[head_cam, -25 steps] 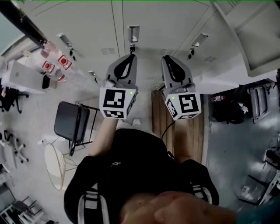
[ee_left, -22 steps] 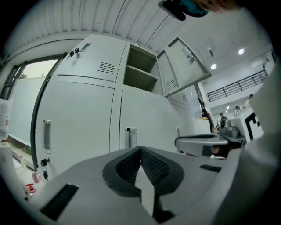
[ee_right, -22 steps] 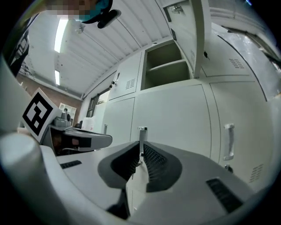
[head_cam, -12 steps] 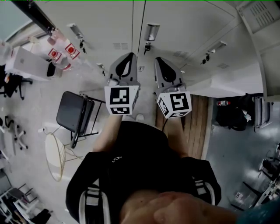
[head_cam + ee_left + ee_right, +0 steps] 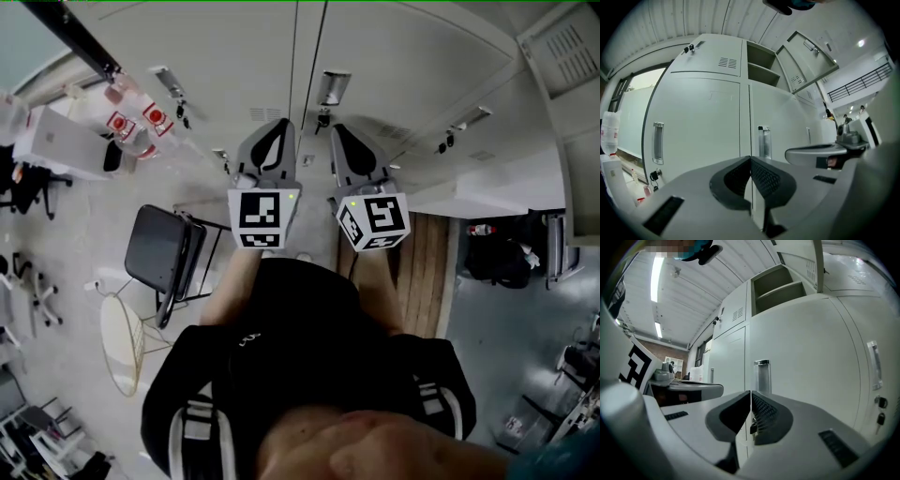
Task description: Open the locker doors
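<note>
**Left claw (image 5: 277, 127) and right claw (image 5: 336, 129) held up before the locker doors (image 5: 698, 117)**

Head view: the two claws are side by side in front of the person's torso. Both aim at the seam between two tall grey doors, which are shut. A vertical metal handle (image 5: 333, 89) sits on the door just right of the seam, slightly beyond the right claw's tip.

Left gripper view: the left claw is pressed together with nothing between its ribbed pads. The handle rises just above and right of its tip. A second handle (image 5: 657, 143) marks the neighbouring door at left, with keys (image 5: 655, 175) hanging below it.

Right gripper view: the right claw is likewise pressed together and holds nothing, with the handle directly above its tip. Whether either claw touches the door cannot be told.

Above the shut doors, one upper compartment (image 5: 761, 65) stands open, its small door (image 5: 806, 61) swung outward.

On the floor to the person's left stand a dark folding chair (image 5: 164, 262) and a round wire-framed side table (image 5: 117, 342). Wooden planking (image 5: 427, 262) lies to the right.
</note>
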Tool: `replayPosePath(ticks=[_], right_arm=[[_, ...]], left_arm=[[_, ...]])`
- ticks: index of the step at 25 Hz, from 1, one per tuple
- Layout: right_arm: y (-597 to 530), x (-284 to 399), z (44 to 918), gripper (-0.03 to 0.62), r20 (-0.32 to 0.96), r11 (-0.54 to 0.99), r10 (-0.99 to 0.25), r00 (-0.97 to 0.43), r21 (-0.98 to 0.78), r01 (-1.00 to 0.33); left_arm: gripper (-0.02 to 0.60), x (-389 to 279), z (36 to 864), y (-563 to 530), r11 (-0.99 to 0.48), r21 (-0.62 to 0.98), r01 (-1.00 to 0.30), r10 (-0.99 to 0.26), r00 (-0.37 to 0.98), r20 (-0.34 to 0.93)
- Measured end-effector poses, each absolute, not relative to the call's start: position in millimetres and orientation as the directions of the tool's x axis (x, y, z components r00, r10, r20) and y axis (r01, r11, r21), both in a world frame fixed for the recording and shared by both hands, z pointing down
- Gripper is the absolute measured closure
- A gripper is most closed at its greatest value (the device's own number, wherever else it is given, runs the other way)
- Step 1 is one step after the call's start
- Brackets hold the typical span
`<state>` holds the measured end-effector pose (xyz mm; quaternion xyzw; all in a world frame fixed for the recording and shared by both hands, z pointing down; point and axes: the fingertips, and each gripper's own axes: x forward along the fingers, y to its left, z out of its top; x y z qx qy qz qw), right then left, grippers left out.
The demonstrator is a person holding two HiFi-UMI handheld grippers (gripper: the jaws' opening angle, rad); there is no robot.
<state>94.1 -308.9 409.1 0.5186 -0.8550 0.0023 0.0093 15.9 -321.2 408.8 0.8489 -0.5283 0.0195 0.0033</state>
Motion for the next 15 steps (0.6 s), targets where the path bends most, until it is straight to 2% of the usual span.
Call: replayPosePath(ticks=[15], right_arm=[[-321, 65, 419, 0.577, 0.055, 0.525, -0.850, -0.524, -0.011, -0.851]], left_arm=[[0.571, 16, 417, -338, -0.475, 0.013, -0.880, -0.878, 0.475, 0.054]])
